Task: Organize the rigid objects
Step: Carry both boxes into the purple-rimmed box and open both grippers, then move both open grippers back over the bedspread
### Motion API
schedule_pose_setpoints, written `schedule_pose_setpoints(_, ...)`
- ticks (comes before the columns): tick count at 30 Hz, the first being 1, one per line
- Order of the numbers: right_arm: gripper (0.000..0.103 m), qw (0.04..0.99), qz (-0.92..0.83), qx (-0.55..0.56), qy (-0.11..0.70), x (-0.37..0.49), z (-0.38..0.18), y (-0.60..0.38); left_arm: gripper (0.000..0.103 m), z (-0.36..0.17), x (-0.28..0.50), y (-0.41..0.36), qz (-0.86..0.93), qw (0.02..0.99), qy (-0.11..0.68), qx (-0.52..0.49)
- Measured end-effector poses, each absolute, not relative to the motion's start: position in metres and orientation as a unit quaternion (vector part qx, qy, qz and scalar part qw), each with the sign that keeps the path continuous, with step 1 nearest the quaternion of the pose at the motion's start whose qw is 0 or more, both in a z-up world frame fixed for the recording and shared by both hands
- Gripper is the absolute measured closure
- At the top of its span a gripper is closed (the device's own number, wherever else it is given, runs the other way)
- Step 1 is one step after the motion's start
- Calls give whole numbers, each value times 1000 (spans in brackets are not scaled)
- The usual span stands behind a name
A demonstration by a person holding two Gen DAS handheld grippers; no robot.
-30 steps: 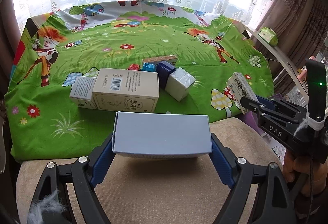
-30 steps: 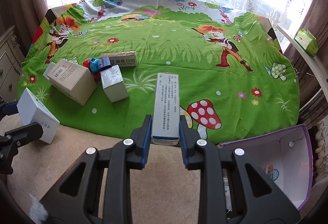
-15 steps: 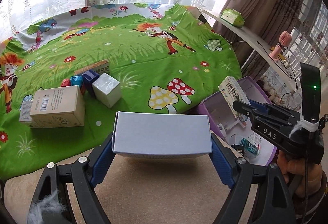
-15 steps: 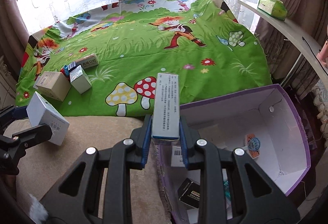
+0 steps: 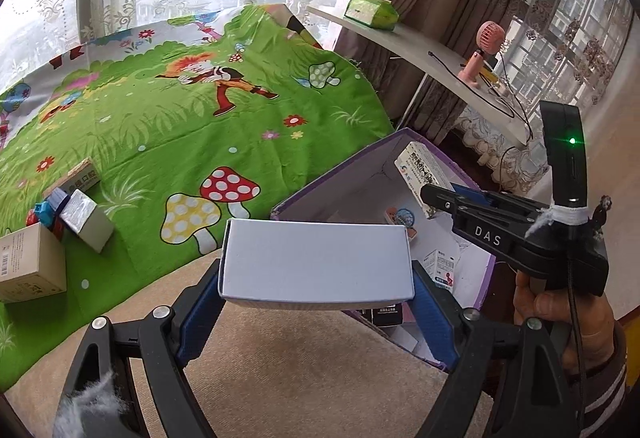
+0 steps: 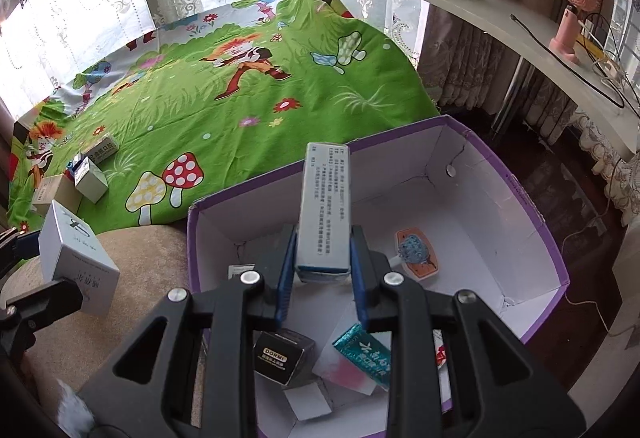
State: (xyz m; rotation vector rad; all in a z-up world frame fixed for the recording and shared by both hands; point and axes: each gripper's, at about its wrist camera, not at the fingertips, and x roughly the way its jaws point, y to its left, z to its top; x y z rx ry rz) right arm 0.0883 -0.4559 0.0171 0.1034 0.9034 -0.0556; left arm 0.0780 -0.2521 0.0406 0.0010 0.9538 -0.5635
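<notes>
With your right gripper [image 6: 322,270] pinching the slim medicine box [image 6: 325,205] above the purple bin [image 6: 536,205], lower before releasing; left gripper [image 5: 316,286] clamps the white carton [image 5: 316,262] beside it.

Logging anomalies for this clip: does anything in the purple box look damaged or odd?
The purple box has cracked, torn inner lining at its corners, and loose paper scraps lie on its floor. Nothing else stands out.
</notes>
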Motion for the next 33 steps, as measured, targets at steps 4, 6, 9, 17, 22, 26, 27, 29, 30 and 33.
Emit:
schedule_pose_setpoints(4, 73, 900, -45, 59, 430, 86, 23, -471, 14, 41, 80, -274, -294, 842, 453, 7)
schedule_pose_setpoints(6, 73, 901, -49, 64, 427, 85, 25, -477, 14, 39, 80, -281, -300, 838, 455, 14)
schedule_pose_setpoints(9, 57, 900, -56, 73, 427, 84, 26, -485, 13, 40, 78, -282, -304, 839, 452, 15)
schedule_pose_setpoints(17, 38, 901, -54, 80, 423, 84, 28, -486, 10, 41, 82, -273, -299, 843, 448, -14)
schedule_pose_setpoints(22, 36, 900, -53, 81, 425, 84, 27, -485, 10, 46, 80, -269, -304, 846, 438, -22)
schedule_pose_setpoints(26, 36, 900, -49, 79, 425, 84, 28, -481, 10, 46, 81, -261, -295, 845, 444, -32)
schedule_pose_setpoints(27, 36, 901, -47, 78, 425, 83, 29, -480, 10, 46, 83, -259, -292, 845, 446, -34)
schedule_pose_setpoints(29, 36, 902, -43, 72, 424, 83, 30, -475, 11, 45, 83, -254, -285, 847, 446, -38)
schedule_pose_setpoints(30, 36, 902, -41, 68, 424, 84, 30, -473, 11, 45, 84, -252, -283, 848, 447, -40)
schedule_pose_setpoints(33, 36, 903, -36, 49, 426, 85, 30, -462, 11, 46, 84, -249, -267, 854, 446, -37)
